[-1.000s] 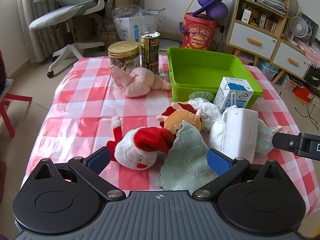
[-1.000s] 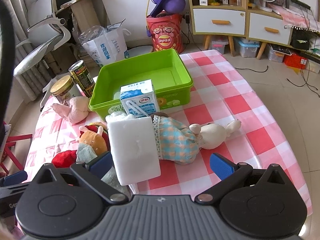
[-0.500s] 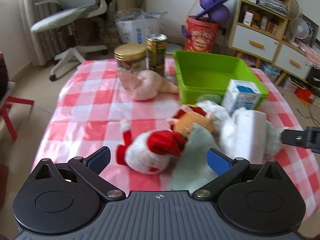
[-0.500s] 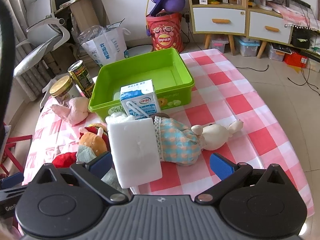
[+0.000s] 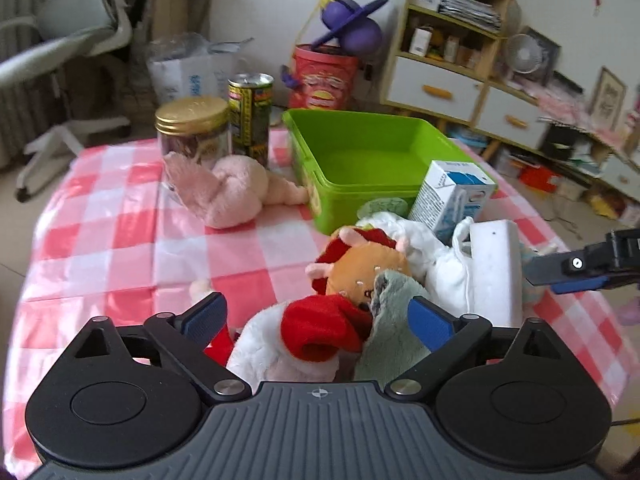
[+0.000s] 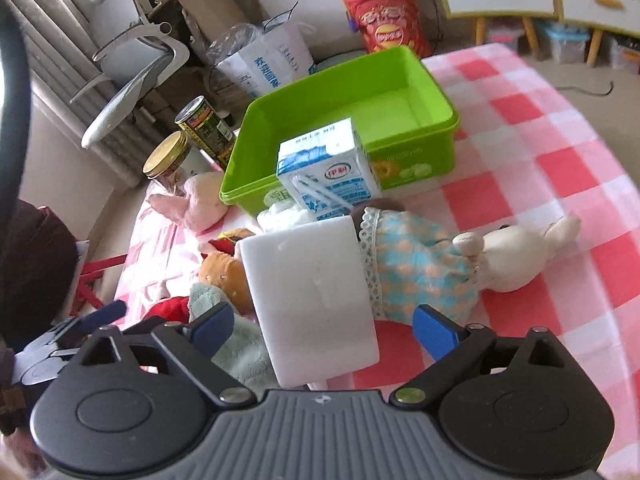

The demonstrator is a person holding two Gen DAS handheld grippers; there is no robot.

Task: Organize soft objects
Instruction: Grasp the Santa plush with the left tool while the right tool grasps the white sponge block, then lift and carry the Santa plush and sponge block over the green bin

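Observation:
My left gripper [image 5: 318, 318] is open, its jaws either side of a red-and-white Santa plush [image 5: 304, 340] lying on the checked cloth. An orange plush [image 5: 360, 266], a grey-green cloth [image 5: 394, 320] and a white soft toy [image 5: 440, 264] lie just beyond. A pink plush [image 5: 232, 192] lies further left. My right gripper [image 6: 324, 326] is open around a white block [image 6: 312, 300]; a rabbit doll in a blue dress [image 6: 432, 264] lies to its right. The green bin [image 6: 352, 120] stands empty behind.
A milk carton [image 6: 332, 176] stands against the bin's front wall. A gold-lidded jar [image 5: 192, 128] and a tin can [image 5: 250, 116] stand at the table's far left. A chair, bags and shelves stand beyond the table [image 5: 100, 216].
My left gripper has moved forward and down, so the Santa plush now sits between its jaws. My right gripper has moved closer to the white block and tilted.

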